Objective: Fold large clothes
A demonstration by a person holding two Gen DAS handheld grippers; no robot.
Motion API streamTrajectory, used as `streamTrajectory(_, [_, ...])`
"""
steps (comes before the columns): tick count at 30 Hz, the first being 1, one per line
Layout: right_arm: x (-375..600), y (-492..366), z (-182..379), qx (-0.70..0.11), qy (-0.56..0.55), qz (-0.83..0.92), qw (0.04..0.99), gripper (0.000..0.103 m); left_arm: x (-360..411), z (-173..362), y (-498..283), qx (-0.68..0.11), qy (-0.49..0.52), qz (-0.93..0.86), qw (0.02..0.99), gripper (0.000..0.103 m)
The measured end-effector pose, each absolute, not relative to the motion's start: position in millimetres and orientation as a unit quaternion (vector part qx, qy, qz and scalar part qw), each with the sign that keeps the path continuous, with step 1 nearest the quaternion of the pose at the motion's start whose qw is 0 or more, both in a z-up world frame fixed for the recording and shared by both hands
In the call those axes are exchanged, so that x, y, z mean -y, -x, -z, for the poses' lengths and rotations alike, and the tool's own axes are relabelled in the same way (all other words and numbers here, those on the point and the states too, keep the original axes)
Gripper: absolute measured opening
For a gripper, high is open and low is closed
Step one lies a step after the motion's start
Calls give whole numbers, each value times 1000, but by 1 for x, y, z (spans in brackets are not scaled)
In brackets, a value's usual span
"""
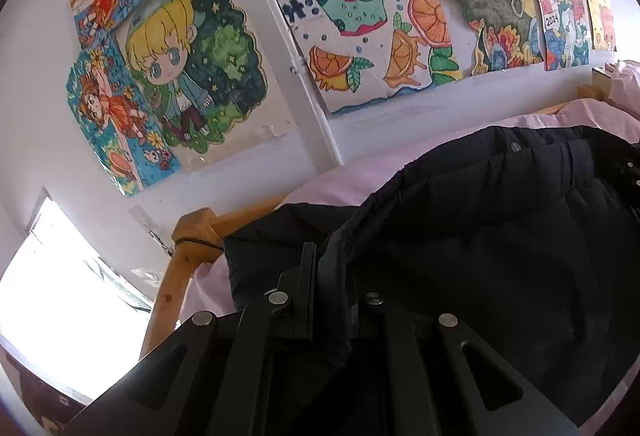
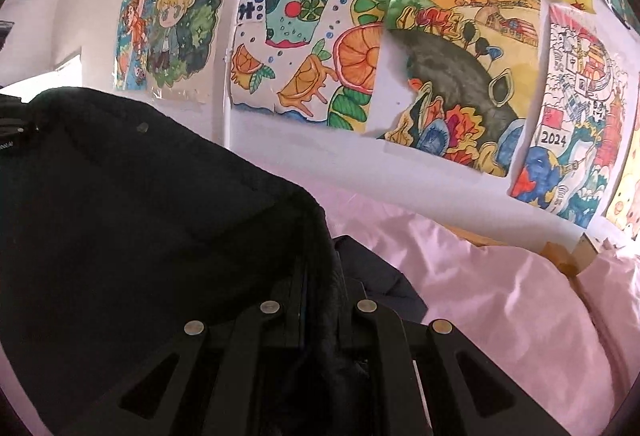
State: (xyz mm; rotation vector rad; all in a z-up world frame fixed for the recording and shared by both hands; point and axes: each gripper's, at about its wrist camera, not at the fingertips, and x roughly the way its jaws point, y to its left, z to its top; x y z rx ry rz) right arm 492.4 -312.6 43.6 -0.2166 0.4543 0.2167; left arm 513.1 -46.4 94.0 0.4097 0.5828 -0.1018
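A large black padded jacket (image 1: 500,236) with snap buttons is stretched above a pink-sheeted bed (image 1: 344,180). In the left wrist view my left gripper (image 1: 332,276) is shut on a bunched edge of the jacket, and the cloth spreads away to the right. In the right wrist view my right gripper (image 2: 320,284) is shut on the opposite edge of the jacket (image 2: 140,196), which fills the left half of that view. A lower layer of the same dark cloth (image 2: 384,276) lies on the sheet just beyond the fingers.
A white wall (image 2: 320,148) hung with several colourful children's drawings stands close behind the bed. A wooden bed frame post (image 1: 192,232) rises at the left, beside a bright window (image 1: 60,296). Rumpled pink bedding (image 2: 500,296) spreads to the right.
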Motion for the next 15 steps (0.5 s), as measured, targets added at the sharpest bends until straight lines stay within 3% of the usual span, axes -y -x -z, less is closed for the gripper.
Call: streamTrajectory(15, [312, -501, -25, -226, 105, -91, 964, 15, 40, -61, -516, -248, -173, 53, 952, 9])
